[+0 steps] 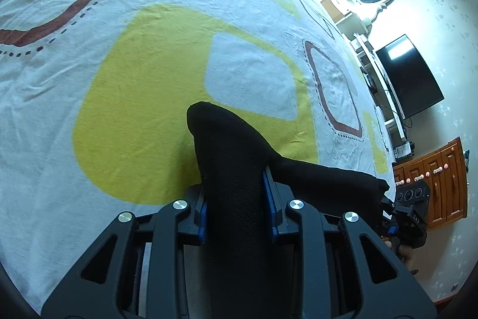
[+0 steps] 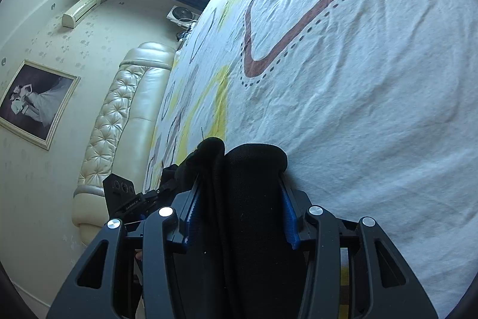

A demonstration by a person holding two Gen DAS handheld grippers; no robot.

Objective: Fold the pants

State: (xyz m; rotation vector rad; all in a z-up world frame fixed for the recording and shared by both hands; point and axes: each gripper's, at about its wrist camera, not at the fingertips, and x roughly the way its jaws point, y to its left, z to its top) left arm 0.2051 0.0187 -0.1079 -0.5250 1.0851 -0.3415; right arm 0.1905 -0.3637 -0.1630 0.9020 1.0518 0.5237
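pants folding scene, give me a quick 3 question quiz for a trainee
1. True or false: the left tool is shut on the black pants.
2. What lies under the pants? A) wooden floor B) patterned bedsheet C) bare table
3. Fill in: the right tool grips black ____.

Key: 1 true, its blue pads press the cloth. 2 B, the bedsheet with yellow and brown shapes. 3 pants.
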